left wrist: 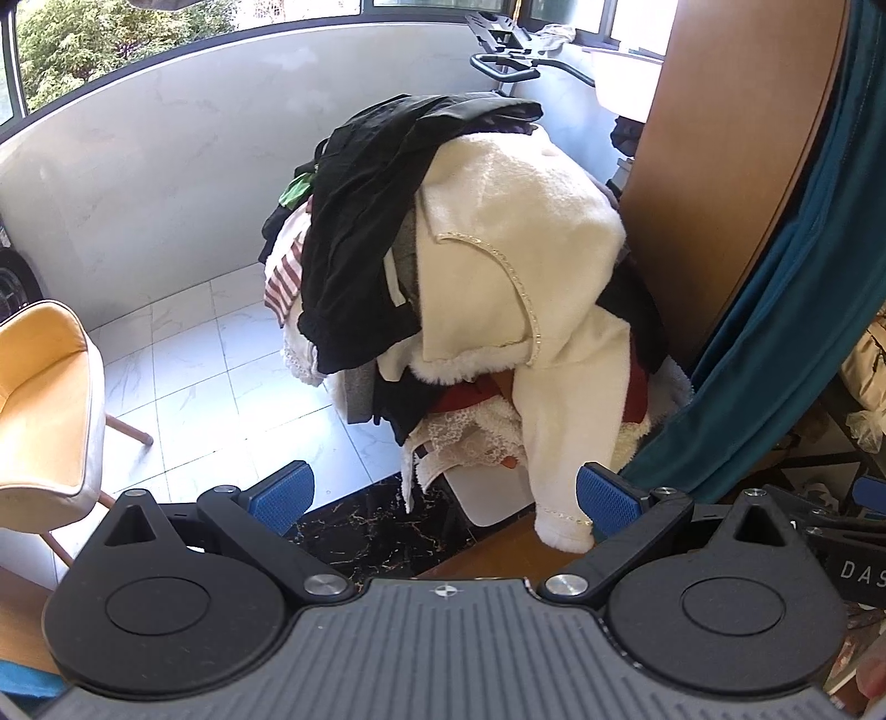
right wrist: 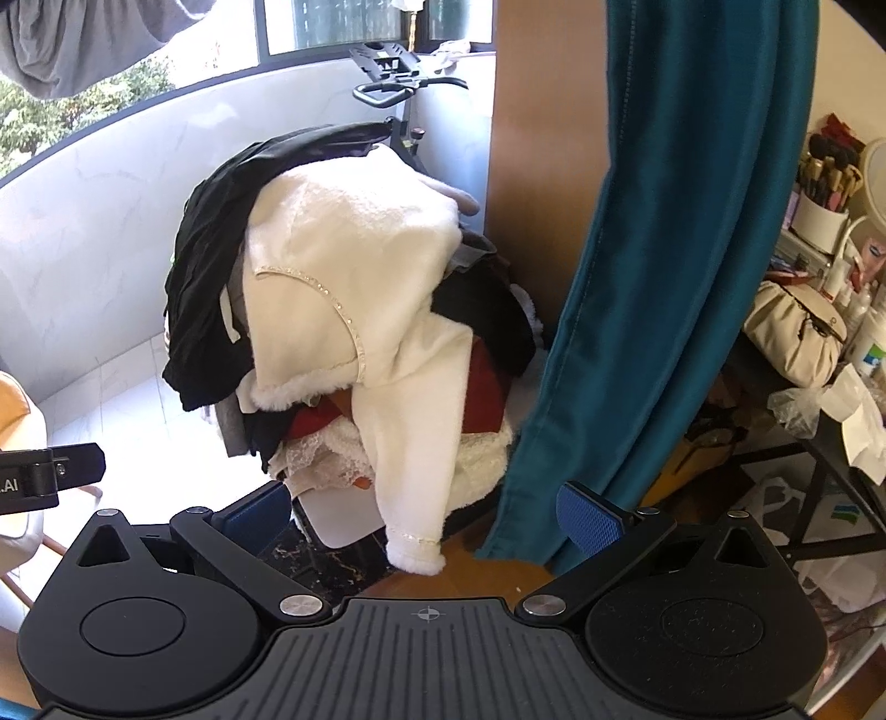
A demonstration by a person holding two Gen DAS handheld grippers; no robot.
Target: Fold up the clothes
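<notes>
Left wrist view: left gripper (left wrist: 443, 495) spread wide, blue pads (left wrist: 285, 490) apart, nothing between them.
Right wrist view: right gripper (right wrist: 426, 515) likewise spread wide, nothing pinched; one blue pad (right wrist: 590, 523) clear, the other in shadow.
Clothes pile (left wrist: 443, 288): straight ahead of both tools, heaped high on a white seat or stand (left wrist: 493, 493) whose edge shows under the heap; what kind of furniture, cannot tell.
Top of pile: black garment (left wrist: 360, 221) draped over the upper left side, hanging down.
Front of pile: cream fleece jacket (left wrist: 515, 266) with sparkly trim, one sleeve (left wrist: 565, 443) dangling just ahead of the left tool's right pad, cuff near the floor.
Lower layers: red fabric (right wrist: 487, 387), lace piece (left wrist: 459, 437), striped red-and-white item (left wrist: 285, 277) at the left edge, grey cloth (left wrist: 360, 387), all bunched together.
Teal cloth (right wrist: 664, 277): hanging in long folds ahead and right of the right tool, lower hem just beyond its right pad; held by neither tool.
Behind teal cloth: brown wooden panel (right wrist: 537, 166).
Left of left tool: yellow chair (left wrist: 44, 404) on white tiled floor (left wrist: 221, 360).
Far right of right tool: cup (right wrist: 825, 219) holding brushes, beige pouch (right wrist: 797, 332), bottles on a cluttered black table (right wrist: 819, 437).
Beyond pile: exercise bike handlebars (right wrist: 398, 88), window (left wrist: 111, 39) with greenery.
</notes>
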